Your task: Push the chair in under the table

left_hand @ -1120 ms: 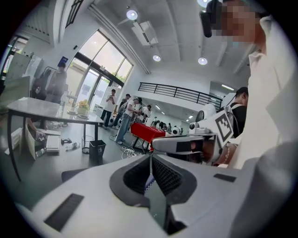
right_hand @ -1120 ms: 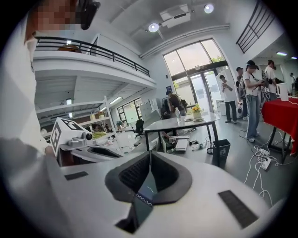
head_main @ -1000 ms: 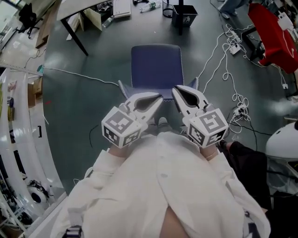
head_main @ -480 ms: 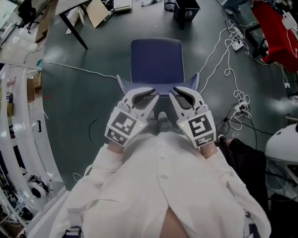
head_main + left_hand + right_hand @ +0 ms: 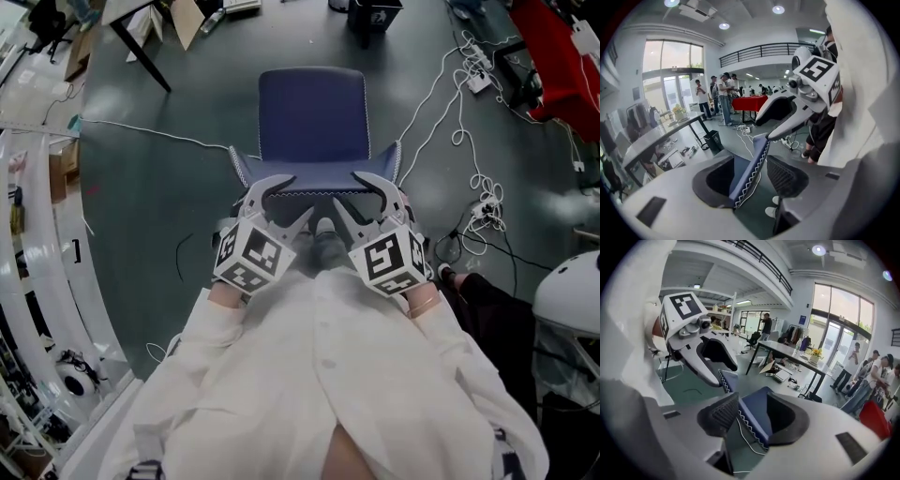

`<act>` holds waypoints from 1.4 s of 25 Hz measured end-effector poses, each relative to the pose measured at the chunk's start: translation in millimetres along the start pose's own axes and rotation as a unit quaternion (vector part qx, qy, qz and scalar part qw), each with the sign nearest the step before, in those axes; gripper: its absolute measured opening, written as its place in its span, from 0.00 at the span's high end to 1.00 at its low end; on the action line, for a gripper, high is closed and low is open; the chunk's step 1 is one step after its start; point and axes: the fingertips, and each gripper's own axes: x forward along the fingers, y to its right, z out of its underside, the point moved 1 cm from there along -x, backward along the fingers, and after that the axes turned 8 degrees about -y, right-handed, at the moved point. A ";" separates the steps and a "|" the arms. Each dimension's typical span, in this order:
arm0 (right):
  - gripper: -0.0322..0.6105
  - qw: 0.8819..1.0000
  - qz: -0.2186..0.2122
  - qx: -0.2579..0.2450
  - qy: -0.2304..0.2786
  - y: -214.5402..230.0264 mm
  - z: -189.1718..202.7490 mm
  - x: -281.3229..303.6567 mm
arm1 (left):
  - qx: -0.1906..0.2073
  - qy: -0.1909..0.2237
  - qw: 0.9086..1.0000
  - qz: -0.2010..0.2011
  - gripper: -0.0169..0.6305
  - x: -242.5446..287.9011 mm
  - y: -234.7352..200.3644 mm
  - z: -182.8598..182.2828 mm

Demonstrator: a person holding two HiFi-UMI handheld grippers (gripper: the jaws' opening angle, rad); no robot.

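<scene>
In the head view, the blue fabric chair with white stitching point(image 5: 312, 112) stands well apart from the grey table point(image 5: 141, 37). In the left gripper view, the left gripper point(image 5: 752, 178) has just been opening, its jaws now apart around the backrest. In the right gripper view, the right gripper point(image 5: 753, 420) shows the same. An uneven push could turn the chair sideways.

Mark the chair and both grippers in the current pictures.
chair point(image 5: 312, 112), head view, middle of the blue seat.
left gripper point(image 5: 300, 195), head view, midway between fingertips; jaws just opened, chair's backrest between.
right gripper point(image 5: 345, 188), head view, midway between fingertips; jaws just opened, chair's backrest between.
</scene>
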 end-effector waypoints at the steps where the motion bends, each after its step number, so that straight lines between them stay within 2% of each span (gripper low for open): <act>1: 0.69 1.000 0.000 -0.015 -0.008 -2.1 2.1 2.4 | 0.022 -0.015 1.000 -0.002 0.65 2.1 0.8 4.4; 4: 0.68 0.997 -0.010 -0.062 -0.034 -11.5 10.2 12.1 | 0.070 -0.050 0.996 -0.012 0.65 9.0 -1.3 16.8; 8: 0.68 0.992 -0.021 -0.107 -0.069 -18.3 23.7 24.1 | 0.083 -0.065 0.994 -0.008 0.65 18.7 -4.9 23.0; 13: 0.68 0.988 -0.019 -0.125 -0.088 -21.0 33.2 32.4 | 0.107 -0.078 0.991 0.020 0.65 31.3 1.5 29.0; 18: 0.68 0.981 -0.005 -0.159 -0.112 -21.0 37.5 42.9 | 0.117 -0.088 0.989 0.021 0.65 36.6 -2.0 36.8; 22: 0.68 0.979 -0.016 -0.163 -0.122 -23.4 41.1 45.7 | 0.129 -0.092 0.987 0.014 0.71 37.5 -2.3 41.5; 26: 0.69 0.975 0.002 -0.175 -0.135 -17.0 45.8 49.7 | 0.131 -0.095 0.987 0.009 0.78 38.4 -6.5 40.0; 29: 0.74 0.977 0.008 -0.168 -0.133 -12.5 44.8 51.4 | 0.128 -0.096 0.987 0.008 0.79 38.8 -8.6 38.3; 35: 0.74 0.981 0.005 -0.136 -0.137 -11.4 43.3 52.9 | 0.125 -0.099 0.987 0.007 0.80 39.5 -9.8 39.1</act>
